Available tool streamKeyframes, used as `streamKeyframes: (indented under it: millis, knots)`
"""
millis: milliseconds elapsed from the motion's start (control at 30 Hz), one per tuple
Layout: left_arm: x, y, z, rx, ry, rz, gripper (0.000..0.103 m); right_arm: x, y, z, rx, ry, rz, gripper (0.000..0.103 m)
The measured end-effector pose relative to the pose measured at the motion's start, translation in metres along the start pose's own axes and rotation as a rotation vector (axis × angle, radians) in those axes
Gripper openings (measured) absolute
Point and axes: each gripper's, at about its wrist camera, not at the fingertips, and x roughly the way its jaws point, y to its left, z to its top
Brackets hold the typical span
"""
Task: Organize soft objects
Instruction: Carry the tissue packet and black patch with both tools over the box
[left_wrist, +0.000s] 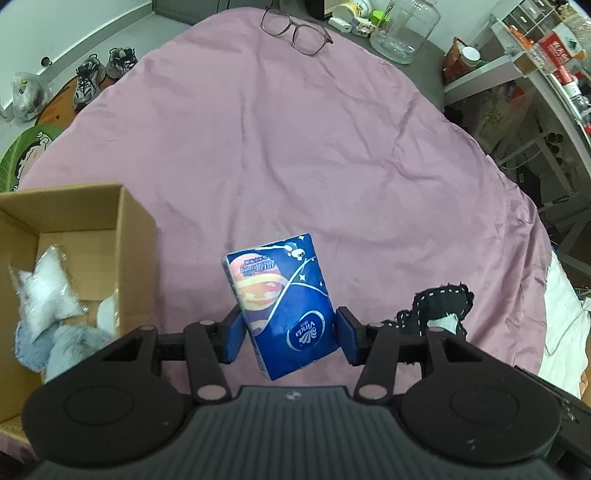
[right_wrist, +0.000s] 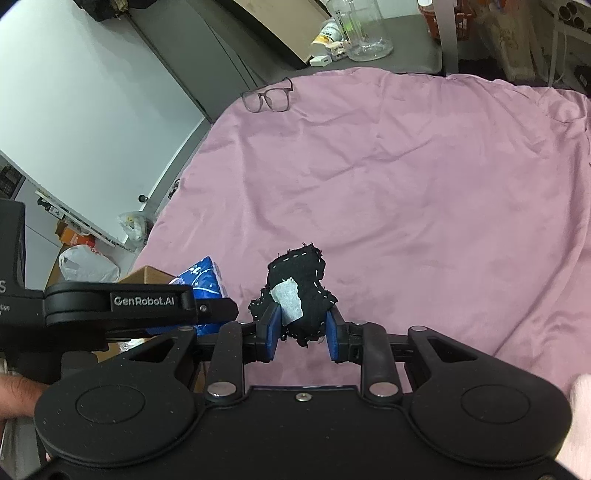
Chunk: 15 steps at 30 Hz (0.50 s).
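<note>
A cardboard box (left_wrist: 125, 236) runs off the left edge of the left wrist view, its near corner hidden behind the left gripper (left_wrist: 290, 334) — the soft things inside, a clear bag of white stuff (left_wrist: 48, 291) and grey fuzzy fabric (left_wrist: 70, 345), only partly seen. From the right wrist view, the tissue pack (right_wrist: 205, 280) is mostly blocked by the left gripper's arm, and the black cloth (right_wrist: 301, 291) disappears at its lower end between the blue pads (right_wrist: 274, 328). A hand (right_wrist: 16, 397) is cropped at the left edge — small print on the pack stays unreadable.
</note>
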Motion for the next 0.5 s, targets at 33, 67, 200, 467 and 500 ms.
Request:
streamKeyframes:
  millis: [33,67,200,467,500]
  knots:
    - [-0.004,0.002,-0.003,0.002,-0.003,-0.002,0.051,-0.003,0.002,-0.003,0.000,-0.003,0.002,0.026]
    - [-0.008,0.003,-0.006,0.003,-0.006,-0.004,0.051,-0.006,0.005,-0.005,-0.001,-0.006,0.003,0.026]
    - [-0.020,0.009,-0.017,0.013,-0.018,-0.013,0.051,-0.016,0.014,-0.014,-0.012,-0.022,0.011,0.026]
    - [-0.041,0.026,-0.033,0.016,-0.040,-0.026,0.051,-0.026,0.038,-0.030,-0.024,-0.039,0.033,0.026]
    - [-0.044,0.029,-0.034,0.014,-0.043,-0.027,0.051,-0.027,0.041,-0.032,-0.027,-0.041,0.035,0.026]
